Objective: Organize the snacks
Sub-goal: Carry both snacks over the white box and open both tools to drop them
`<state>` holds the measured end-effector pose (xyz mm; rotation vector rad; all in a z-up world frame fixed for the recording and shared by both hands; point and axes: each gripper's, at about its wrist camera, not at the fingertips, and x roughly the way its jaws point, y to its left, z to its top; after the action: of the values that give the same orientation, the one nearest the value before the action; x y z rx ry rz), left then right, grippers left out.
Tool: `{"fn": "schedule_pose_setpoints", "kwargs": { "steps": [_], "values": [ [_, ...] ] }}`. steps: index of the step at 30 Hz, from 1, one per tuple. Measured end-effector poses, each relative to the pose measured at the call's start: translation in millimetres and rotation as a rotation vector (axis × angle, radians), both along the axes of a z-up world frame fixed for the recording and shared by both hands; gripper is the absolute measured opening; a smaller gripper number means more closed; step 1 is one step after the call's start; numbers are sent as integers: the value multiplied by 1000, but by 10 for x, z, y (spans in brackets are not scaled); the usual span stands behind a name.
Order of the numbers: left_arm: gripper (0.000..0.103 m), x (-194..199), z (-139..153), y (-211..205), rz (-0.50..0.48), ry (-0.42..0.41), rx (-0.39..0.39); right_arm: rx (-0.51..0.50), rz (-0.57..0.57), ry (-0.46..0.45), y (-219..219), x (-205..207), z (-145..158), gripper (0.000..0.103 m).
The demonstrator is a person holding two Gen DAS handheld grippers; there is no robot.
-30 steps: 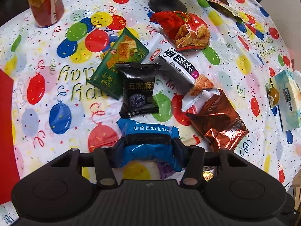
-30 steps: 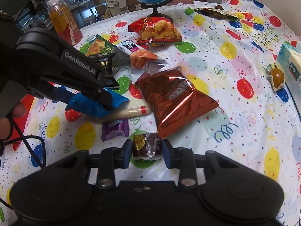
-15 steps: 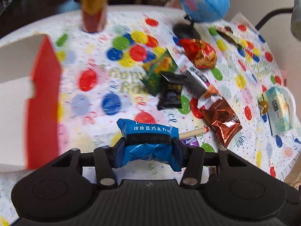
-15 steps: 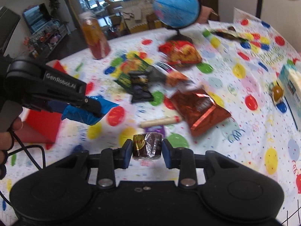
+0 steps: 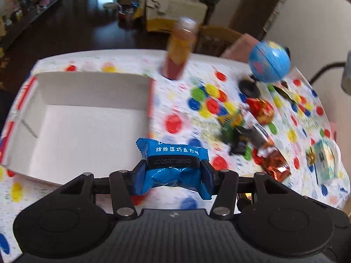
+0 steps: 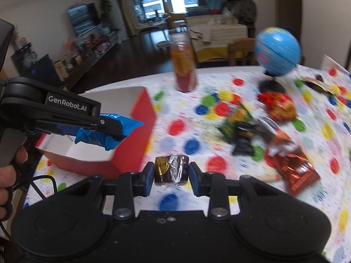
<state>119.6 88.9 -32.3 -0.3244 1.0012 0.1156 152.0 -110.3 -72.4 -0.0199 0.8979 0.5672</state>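
Note:
My left gripper [image 5: 173,175] is shut on a blue snack packet [image 5: 171,153] and holds it above the table by the near right corner of an open red box with a white inside [image 5: 83,131]. In the right wrist view the left gripper [image 6: 109,127] holds the blue packet [image 6: 129,126] over the red box [image 6: 140,135]. My right gripper [image 6: 171,173] is shut on a small dark brown wrapped candy [image 6: 171,169], held above the table right of the box. A pile of snack packets [image 5: 248,131] lies on the right.
A bottle of orange drink [image 5: 181,50] stands behind the box. A blue globe [image 5: 268,64] stands at the back right. A brown foil packet [image 6: 296,171] and a red packet [image 6: 277,106] lie among the pile. A tissue pack [image 5: 323,162] lies at the right edge.
Both grippers have risen and swung left with their snacks. The red box has come into full view and the left gripper is now at its edge.

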Motion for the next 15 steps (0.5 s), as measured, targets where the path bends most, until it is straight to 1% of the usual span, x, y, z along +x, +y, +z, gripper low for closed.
{"fn": "schedule_pose_setpoints", "kwargs": {
  "steps": [8, 15],
  "values": [
    [51, -207, 37, 678, 95, -11, 35, 0, 91, -22, 731, -3, 56, 32],
    [51, -279, -52, 1204, 161, 13, 66, -26, 144, -3, 1275, 78, -56, 32]
  ]
}}
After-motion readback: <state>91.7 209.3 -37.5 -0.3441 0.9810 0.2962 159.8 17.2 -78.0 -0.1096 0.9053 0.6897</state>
